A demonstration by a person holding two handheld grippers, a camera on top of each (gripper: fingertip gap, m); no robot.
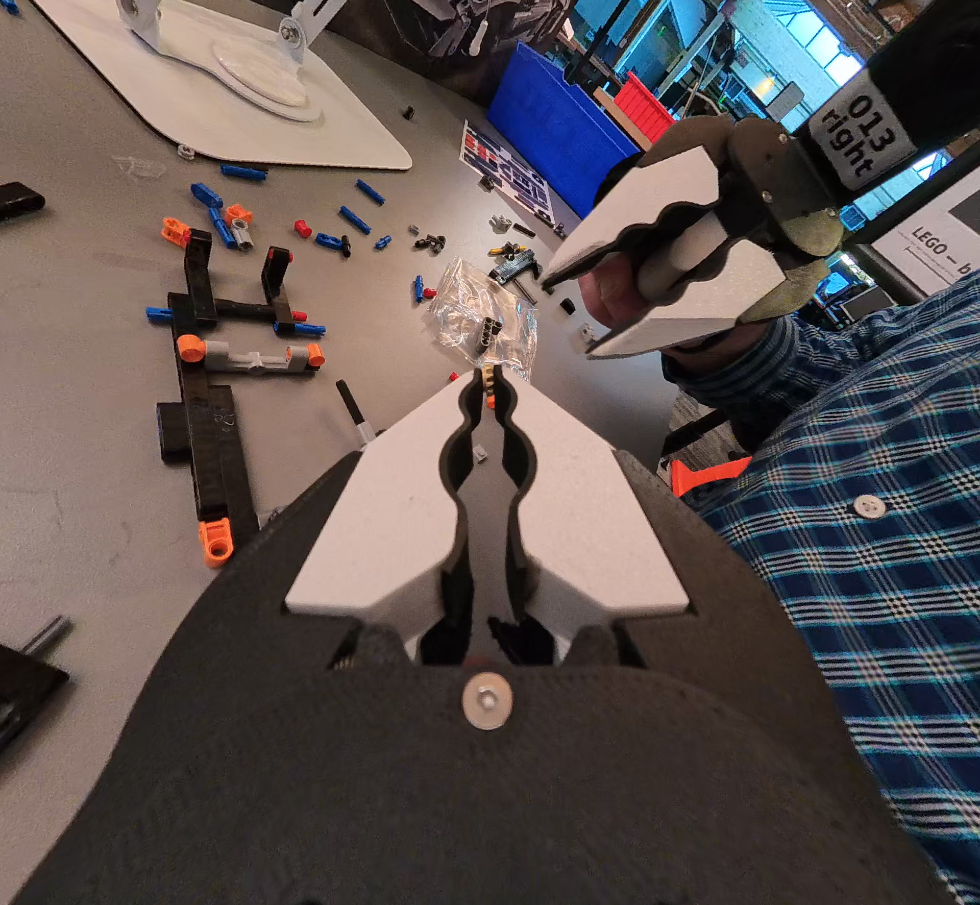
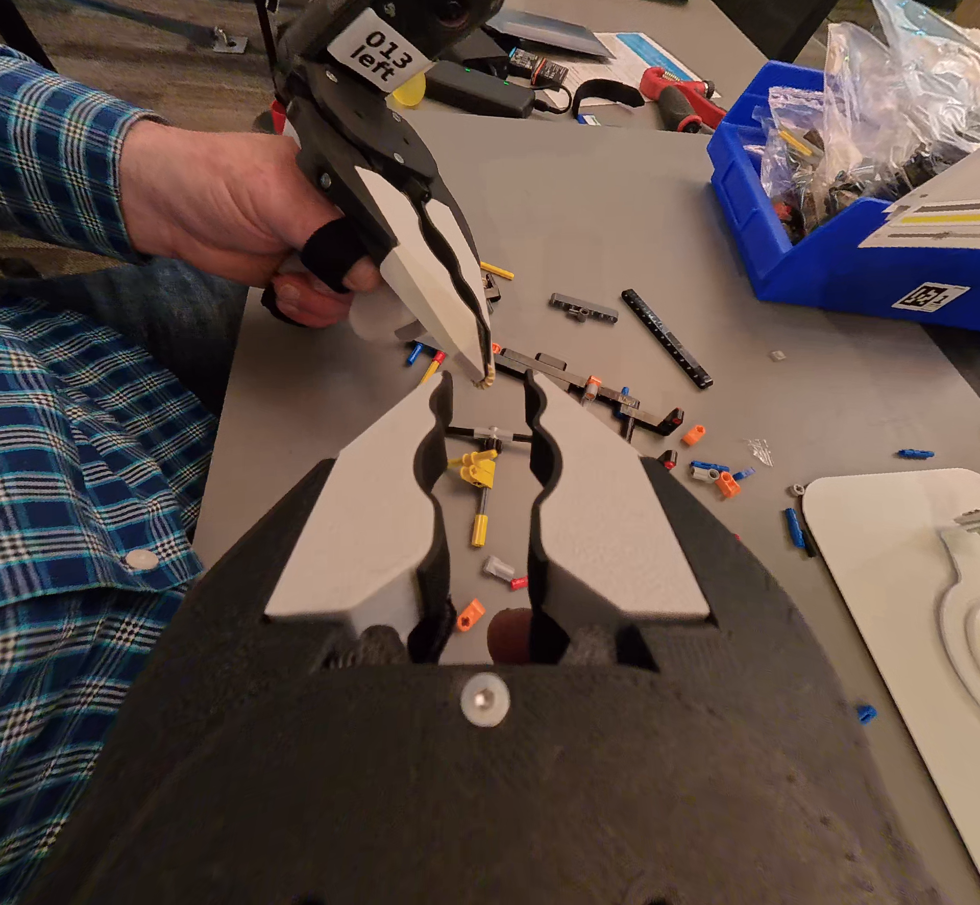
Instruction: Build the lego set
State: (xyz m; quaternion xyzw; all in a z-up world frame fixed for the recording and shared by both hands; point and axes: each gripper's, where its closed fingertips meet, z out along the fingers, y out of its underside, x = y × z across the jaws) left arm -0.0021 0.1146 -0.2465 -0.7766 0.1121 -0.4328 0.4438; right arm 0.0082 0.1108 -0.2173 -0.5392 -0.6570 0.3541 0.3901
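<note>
The left hand-held gripper point(image 1: 489, 385) is pinching a small tan toothed gear with an orange pin point(image 1: 488, 383) between its fingertips, holding it in the air above the grey surface point(image 1: 79, 455). In the right wrist view the same gear point(image 2: 483, 382) is showing at the tip of that gripper point(image 2: 480, 376), just beyond the right hand-held gripper point(image 2: 488, 381), whose white fingers point(image 2: 583, 497) are standing spread apart with nothing between them. A person's hand point(image 2: 228, 206) in a blue plaid sleeve is gripping the left tool's handle.

A partly built black beam frame with orange and grey connectors point(image 1: 212, 349) is lying flat on the surface, well to the left of the held gear. Loose blue, orange and red pins point(image 1: 354, 220) are lying scattered around it, and a crumpled clear plastic bag point(image 1: 477, 312) is sitting just beyond the left fingertips. A yellow connector on a thin axle point(image 2: 480, 476) is lying between the right fingers' outlines. A blue plastic bin holding bagged parts point(image 2: 827, 222) is standing at the far right.
</note>
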